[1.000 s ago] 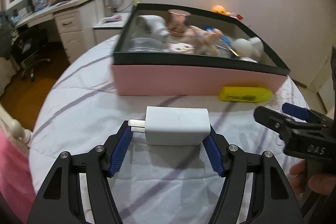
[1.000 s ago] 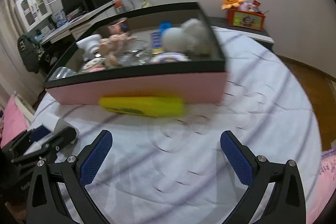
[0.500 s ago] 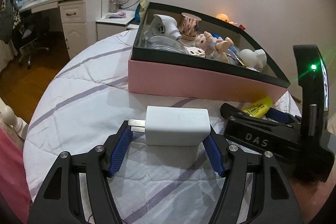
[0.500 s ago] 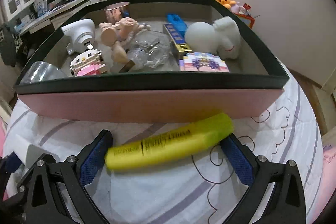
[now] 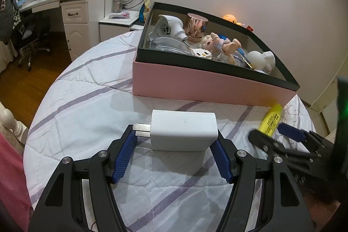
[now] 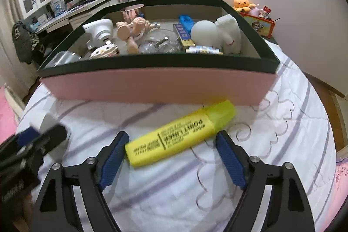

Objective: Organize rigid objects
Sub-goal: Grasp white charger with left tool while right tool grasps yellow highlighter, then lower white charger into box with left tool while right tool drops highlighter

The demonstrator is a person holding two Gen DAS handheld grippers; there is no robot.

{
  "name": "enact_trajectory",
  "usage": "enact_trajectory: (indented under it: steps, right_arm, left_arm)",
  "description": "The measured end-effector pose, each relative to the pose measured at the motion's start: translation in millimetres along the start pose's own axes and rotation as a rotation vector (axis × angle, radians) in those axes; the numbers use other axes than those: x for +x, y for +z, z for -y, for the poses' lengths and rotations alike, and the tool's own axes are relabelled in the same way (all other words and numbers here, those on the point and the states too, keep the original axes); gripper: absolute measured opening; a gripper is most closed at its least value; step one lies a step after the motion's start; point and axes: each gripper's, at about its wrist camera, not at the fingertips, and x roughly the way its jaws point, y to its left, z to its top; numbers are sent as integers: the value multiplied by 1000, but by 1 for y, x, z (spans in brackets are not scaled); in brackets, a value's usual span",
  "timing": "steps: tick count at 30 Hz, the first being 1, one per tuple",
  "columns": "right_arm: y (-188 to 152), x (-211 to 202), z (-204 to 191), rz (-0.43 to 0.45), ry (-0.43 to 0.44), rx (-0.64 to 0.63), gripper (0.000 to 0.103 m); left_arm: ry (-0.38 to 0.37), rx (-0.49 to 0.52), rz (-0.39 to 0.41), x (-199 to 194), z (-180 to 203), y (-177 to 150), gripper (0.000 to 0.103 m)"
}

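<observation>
Left gripper (image 5: 173, 145) tilted down, pads clamped on a charger (image 5: 183, 133). Right gripper (image 6: 171, 154) tilted down, jaws closing around a highlighter (image 6: 180, 134), pads not yet pressing.

right gripper (image 6: 170, 159) reached highlighter (image 6: 180, 134), jaws closing

Blurred: left gripper (image 6: 32, 140) at nine o'clock, right gripper (image 5: 280, 136) at three o'clock. Hidden behind the latter: highlighter (image 5: 270, 121) tail, seemingly.
</observation>
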Motion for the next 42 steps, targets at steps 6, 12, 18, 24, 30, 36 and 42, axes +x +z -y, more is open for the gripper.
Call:
enact_trajectory:
  steps: [6, 12, 18, 24, 30, 36, 42]
  right_arm:
    - [-1, -8, 13, 4, 15, 113, 84]
    - [14, 11, 0, 23, -43, 146, 83]
    - [8, 4, 10, 35, -86, 77, 41]
    - [-6, -11, 32, 32, 13, 90, 27]
    - [-17, -24, 39, 32, 95, 122, 27]
    - [-14, -39, 39, 62, 142, 135, 27]
    - [6, -61, 31, 129, 188, 112, 27]
  left_arm:
    - [12, 12, -2, 1, 3, 1, 68]
    - [21, 19, 0, 1, 5, 0, 68]
    - [29, 26, 1, 1, 6, 0, 68]
    - [26, 45, 20, -5, 10, -3, 67]
    - [18, 56, 30, -16, 13, -9, 67]
    - [16, 69, 36, -28, 17, -13, 67]
    - [2, 83, 81, -44, 22, 5, 67]
